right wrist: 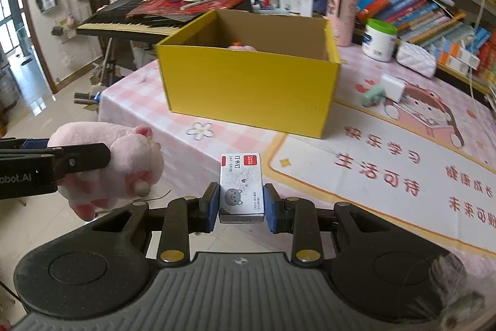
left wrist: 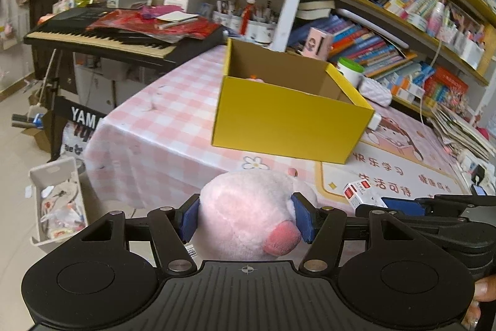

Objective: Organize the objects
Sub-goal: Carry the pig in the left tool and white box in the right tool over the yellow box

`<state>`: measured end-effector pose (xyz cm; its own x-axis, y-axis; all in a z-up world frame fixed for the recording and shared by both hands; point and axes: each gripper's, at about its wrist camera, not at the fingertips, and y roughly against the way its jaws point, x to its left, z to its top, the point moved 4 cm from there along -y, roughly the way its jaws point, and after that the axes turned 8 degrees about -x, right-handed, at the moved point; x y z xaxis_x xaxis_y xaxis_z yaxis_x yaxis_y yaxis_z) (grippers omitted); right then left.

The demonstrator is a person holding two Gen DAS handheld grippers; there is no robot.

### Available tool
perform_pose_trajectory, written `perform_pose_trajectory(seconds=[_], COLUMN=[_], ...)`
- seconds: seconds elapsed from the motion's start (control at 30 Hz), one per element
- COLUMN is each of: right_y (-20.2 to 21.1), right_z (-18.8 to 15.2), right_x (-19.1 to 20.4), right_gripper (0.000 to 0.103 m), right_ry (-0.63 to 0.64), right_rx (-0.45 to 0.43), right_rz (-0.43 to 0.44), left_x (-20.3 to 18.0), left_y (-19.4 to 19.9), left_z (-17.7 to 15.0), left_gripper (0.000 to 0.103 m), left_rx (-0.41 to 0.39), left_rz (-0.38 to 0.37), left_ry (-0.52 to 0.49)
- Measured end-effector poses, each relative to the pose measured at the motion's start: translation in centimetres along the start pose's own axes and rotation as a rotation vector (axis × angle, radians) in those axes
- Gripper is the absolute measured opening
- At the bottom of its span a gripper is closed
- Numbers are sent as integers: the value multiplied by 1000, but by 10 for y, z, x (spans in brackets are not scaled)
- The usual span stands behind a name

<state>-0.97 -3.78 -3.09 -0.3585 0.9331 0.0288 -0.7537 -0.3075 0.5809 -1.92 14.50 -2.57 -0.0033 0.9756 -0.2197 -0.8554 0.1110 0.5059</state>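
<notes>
Both grippers are loaded in front of the yellow box (right wrist: 248,82).

A pink plush toy (left wrist: 248,216) is pinched between the blue pads of the left gripper (left wrist: 246,217), short of the box's near wall and over the table edge. A small white staple box (right wrist: 241,188) is clamped between the nearly closed jaws of the right gripper (right wrist: 241,207), also on the near side of the yellow box, above the pink checked tablecloth (right wrist: 148,89). Something pink is seen inside the yellow box. A white jar (right wrist: 379,39) is stood to the right of the yellow box.

Crowded bookshelves (left wrist: 403,30) line the wall behind a pink-checked table (left wrist: 161,126), with a keyboard (left wrist: 102,36) beside it.
</notes>
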Motion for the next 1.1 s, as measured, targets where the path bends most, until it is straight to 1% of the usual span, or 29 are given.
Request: perform_pose_trajectory(seconds=[0.33, 0.43, 0.53, 0.73, 0.9, 1.1], right_y=[-8, -10, -10, -15, -24, -50], right_z=[7, 11, 19, 55, 99, 145], right_x=[16, 17, 14, -6, -27, -52], right_gripper=[28, 28, 28, 28, 28, 28], right_ry=[42, 52, 50, -6, -46, -24], right_rx=[-3, -17, -51, -143, -223, -286], right_rz=[55, 69, 75, 56, 53, 33], left_x=[10, 11, 11, 5, -4, -17], left_y=[4, 1, -2, -16, -39, -79], left_z=[5, 13, 27, 65, 95, 118], left_gripper=[61, 61, 61, 61, 61, 61], left_rx=[-24, -43, -75, -147, -191, -204], left_rz=[33, 47, 51, 30, 24, 35], left_ry=[32, 34, 35, 51, 37, 9])
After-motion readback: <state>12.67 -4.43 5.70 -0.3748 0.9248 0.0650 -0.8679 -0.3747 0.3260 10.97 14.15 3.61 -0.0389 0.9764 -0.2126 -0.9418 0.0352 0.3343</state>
